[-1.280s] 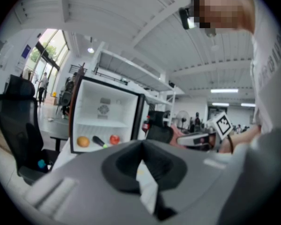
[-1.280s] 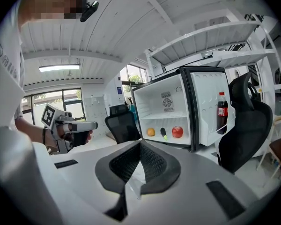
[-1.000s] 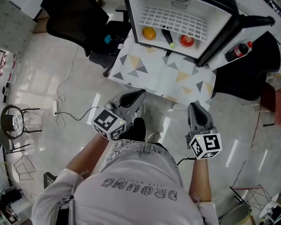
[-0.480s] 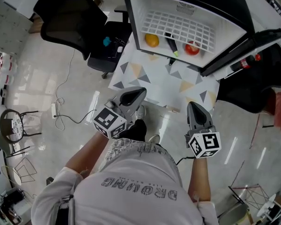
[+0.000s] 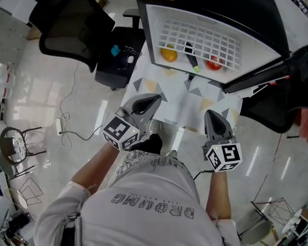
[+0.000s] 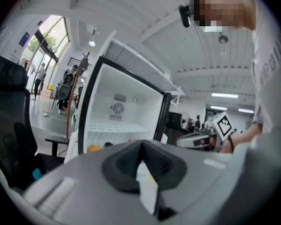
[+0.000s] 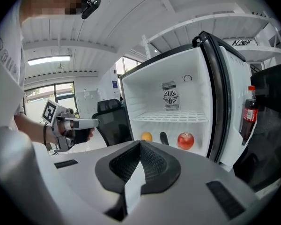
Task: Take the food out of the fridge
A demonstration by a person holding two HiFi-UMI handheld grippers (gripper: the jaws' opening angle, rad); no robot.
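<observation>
The white fridge [image 5: 150,32] stands open on a table. Under its wire shelf [image 5: 205,37] lie an orange [image 5: 168,54], a dark long vegetable [image 5: 192,57] and a red apple [image 5: 214,63]. The right gripper view shows the same orange [image 7: 146,136], vegetable [image 7: 163,138] and apple [image 7: 185,140]. My left gripper [image 5: 153,99] is shut and empty, short of the table's near edge. My right gripper [image 5: 212,115] is shut and empty too, level with it and pointing at the fridge. Both are well apart from the food.
A patterned cloth covers the table [image 5: 169,94] in front of the fridge. The fridge door [image 5: 277,68] hangs open at the right with a cola bottle [image 7: 249,111] in it. Black office chairs [image 5: 66,24] stand at the left. A cable [image 5: 66,122] lies on the floor.
Both grippers have moved forward together toward the fridge and table edge, staying shut. The fridge now looks nearer, and more of its top shows.
</observation>
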